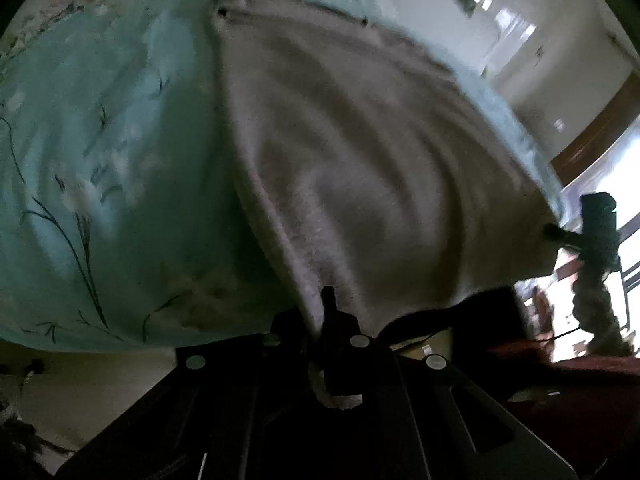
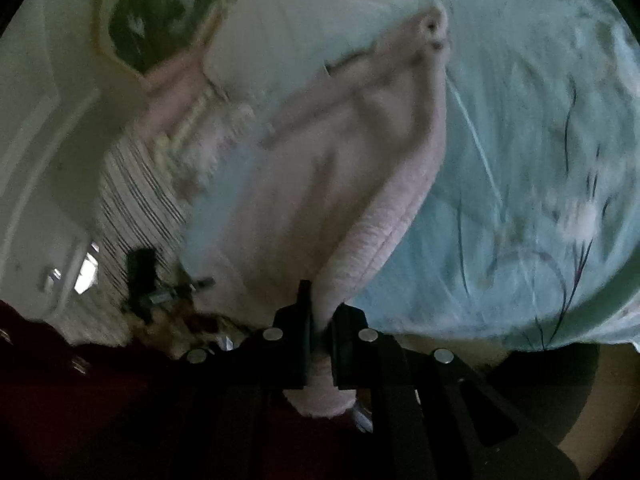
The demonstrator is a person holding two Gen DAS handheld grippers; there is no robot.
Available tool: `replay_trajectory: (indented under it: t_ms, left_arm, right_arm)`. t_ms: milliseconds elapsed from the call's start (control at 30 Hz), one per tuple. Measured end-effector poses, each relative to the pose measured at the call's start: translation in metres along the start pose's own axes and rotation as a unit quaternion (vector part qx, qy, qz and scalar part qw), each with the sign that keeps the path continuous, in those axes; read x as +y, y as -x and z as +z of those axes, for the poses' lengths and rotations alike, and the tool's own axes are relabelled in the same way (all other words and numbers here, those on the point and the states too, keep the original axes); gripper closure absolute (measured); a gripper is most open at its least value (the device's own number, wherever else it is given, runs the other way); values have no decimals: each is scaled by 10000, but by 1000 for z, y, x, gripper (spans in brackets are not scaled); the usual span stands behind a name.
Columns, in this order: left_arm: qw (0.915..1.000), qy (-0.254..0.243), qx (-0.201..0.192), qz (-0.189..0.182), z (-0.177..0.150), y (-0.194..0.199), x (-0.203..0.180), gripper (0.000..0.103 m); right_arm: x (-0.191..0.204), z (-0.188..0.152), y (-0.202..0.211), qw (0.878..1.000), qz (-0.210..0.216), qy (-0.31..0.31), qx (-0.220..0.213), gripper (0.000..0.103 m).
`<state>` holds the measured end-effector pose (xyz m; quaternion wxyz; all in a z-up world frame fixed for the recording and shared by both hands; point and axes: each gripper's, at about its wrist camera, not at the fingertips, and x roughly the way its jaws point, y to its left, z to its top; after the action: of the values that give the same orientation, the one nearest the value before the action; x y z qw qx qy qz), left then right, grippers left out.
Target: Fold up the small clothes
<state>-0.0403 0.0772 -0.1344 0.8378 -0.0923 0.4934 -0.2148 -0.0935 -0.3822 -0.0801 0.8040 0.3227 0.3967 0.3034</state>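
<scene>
A pale pink garment (image 1: 360,152) is stretched out over a light blue floral bedsheet (image 1: 100,140), with its far edge lying on the bed. My left gripper (image 1: 320,320) is shut on its near corner. The other gripper (image 1: 596,224) shows at the right, holding the garment's other near corner. In the right wrist view my right gripper (image 2: 320,320) is shut on the ribbed edge of the same pink garment (image 2: 332,168), which runs away over the bedsheet (image 2: 520,160). The left gripper (image 2: 156,280) shows at the lower left there.
Striped and pink clothes (image 2: 132,200) lie in a pile on the bed to the left in the right wrist view. A white wall and a wooden door frame (image 1: 600,128) stand beyond the bed. A dark red fabric (image 2: 60,380) lies below the grippers.
</scene>
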Motion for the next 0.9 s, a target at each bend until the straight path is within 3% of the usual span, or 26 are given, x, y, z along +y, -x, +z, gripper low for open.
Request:
replay_trajectory:
  t_ms: [133,333,500,667,900]
  left_arm:
    - [9978,16,-538,-379,19,36,-9,100]
    - [9901,141,-1253,-609,60,69,-14,100]
    - [9876,184,-1538,-262,106,58,-14,100]
    - [9826,273,-1833,145,174,52,-5,100]
    - [9748,273,-2115,662,269,28,7,100]
  right_arm:
    - [14,23,10,9986,295,11,-434,94]
    - [18,59,-2,9967,189,-8,-789,94]
    - [3,108,-13,9931,-220,-110,-1147,94]
    - [-11,167,-23,9874,-611,-194,-1447,94]
    - [-36,256,-69,9821,-1157,-322,-1448,94]
